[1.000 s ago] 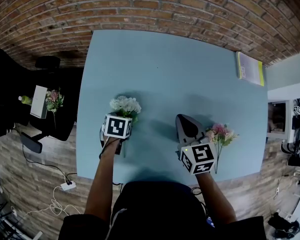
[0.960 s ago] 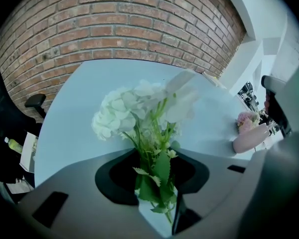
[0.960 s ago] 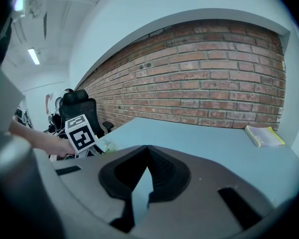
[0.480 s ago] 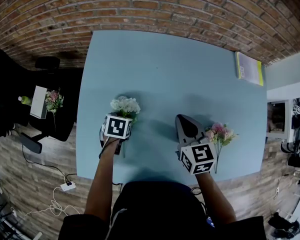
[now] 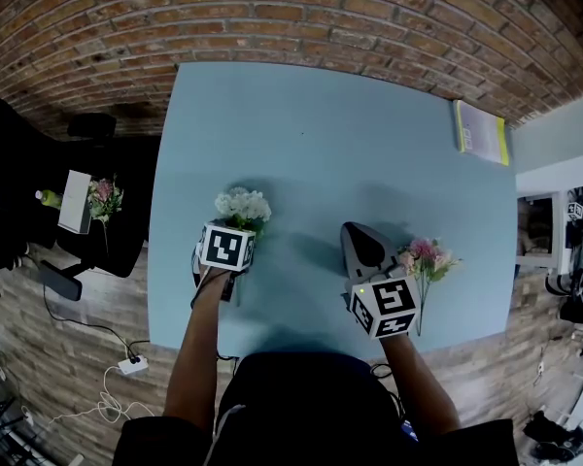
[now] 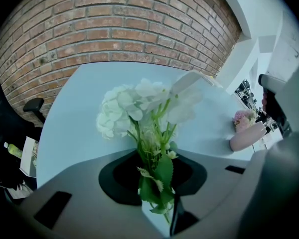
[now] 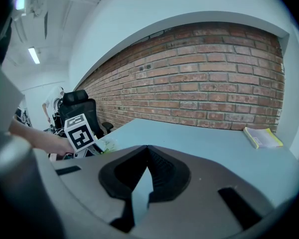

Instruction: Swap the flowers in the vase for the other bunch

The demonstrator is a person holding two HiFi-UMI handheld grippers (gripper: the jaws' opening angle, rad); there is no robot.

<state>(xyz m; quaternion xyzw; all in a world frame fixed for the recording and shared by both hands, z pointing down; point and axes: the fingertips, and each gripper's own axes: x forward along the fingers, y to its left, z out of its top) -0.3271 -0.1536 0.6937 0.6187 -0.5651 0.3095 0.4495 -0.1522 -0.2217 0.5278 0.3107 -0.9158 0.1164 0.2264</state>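
A bunch of white flowers (image 5: 243, 205) lies on the blue table (image 5: 350, 153) at the left. In the left gripper view its green stems (image 6: 157, 183) run down into the narrow gap of my left gripper (image 6: 159, 210). Those jaws have just been closing and are pressed on the stems. The pinkish-grey vase (image 5: 363, 245) stands right of centre, with nothing showing in it. Pink flowers (image 5: 426, 258) lie just right of the vase (image 6: 246, 136). My right gripper (image 7: 146, 152) is shut with nothing between its jaws, and its marker cube (image 5: 384, 307) sits just in front of the vase.
A yellow-green book (image 5: 483, 132) lies at the table's far right corner. Off the table's left edge are a black office chair (image 5: 89, 122) and a seat holding a white box (image 5: 76, 199) and another small bunch. A brick wall (image 5: 291, 17) runs behind the table.
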